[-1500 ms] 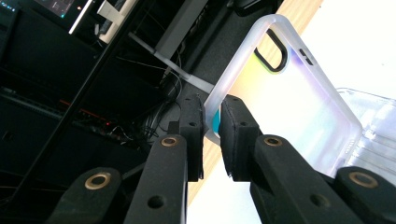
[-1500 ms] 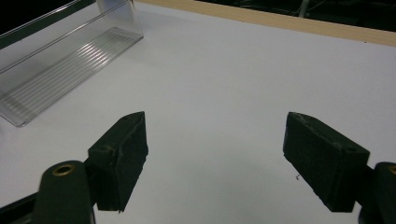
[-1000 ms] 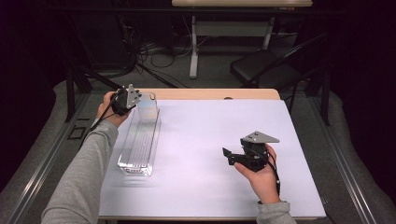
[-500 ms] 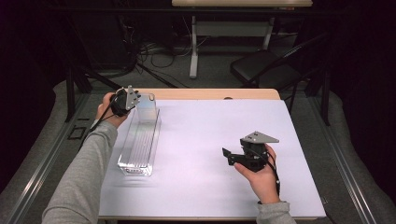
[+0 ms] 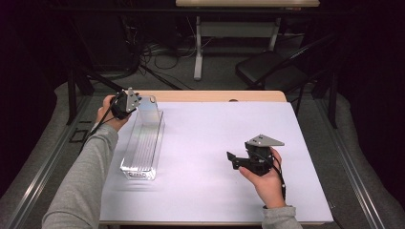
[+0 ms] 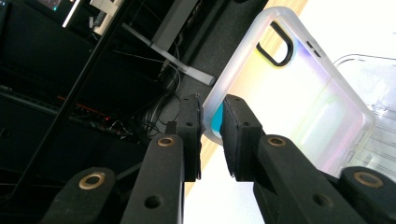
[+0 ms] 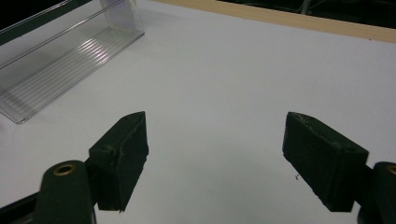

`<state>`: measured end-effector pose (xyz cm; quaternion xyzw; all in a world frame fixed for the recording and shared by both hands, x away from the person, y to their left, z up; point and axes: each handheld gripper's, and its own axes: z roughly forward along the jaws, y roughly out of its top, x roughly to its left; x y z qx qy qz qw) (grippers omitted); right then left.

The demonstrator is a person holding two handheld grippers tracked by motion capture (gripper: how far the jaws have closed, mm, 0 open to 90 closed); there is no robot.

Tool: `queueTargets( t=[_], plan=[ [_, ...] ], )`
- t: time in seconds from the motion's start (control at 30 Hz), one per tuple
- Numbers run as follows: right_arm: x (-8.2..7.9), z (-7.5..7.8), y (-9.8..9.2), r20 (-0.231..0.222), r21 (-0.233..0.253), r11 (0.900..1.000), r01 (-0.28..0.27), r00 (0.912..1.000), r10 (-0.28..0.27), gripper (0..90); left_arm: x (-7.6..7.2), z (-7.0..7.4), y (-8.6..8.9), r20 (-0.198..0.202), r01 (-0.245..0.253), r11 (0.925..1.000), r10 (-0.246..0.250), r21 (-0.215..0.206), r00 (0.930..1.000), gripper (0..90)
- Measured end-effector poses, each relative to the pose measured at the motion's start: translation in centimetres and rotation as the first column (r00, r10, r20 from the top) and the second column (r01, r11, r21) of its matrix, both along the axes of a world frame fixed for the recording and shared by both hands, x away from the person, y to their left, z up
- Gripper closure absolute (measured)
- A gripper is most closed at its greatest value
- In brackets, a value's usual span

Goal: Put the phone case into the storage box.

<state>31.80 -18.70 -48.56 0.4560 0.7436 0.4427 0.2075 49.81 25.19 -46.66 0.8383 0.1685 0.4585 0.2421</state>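
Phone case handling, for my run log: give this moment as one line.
left gripper: shut on phone case | over clear bin far end | right gripper: open, idle above table

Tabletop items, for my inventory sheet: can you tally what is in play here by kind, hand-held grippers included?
Clear phone case, held over the bin's far end: 1
Clear plastic bin: 1
Hand-held gripper, left hand-held gripper clamped on the case and right hand-held gripper open: 2
Total: 4
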Motion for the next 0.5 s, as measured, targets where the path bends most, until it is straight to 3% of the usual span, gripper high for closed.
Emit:
queueTargets(
  t=[0.23,0.5],
  plan=[
    [-0.01,-0.05,0.03,-0.001,0.004,1.0,0.003,1.0,-0.003,21.9,0.07,-0.03,-0.08,0.0,-0.006,0.9999,0.006,-0.01,1.0,75.1],
    [-0.01,-0.04,0.04,-0.003,0.003,1.0,0.003,1.0,-0.003,21.9,0.02,0.04,0.04,-0.014,-0.033,0.9993,0.033,-0.018,0.9994,66.6]
  ],
)
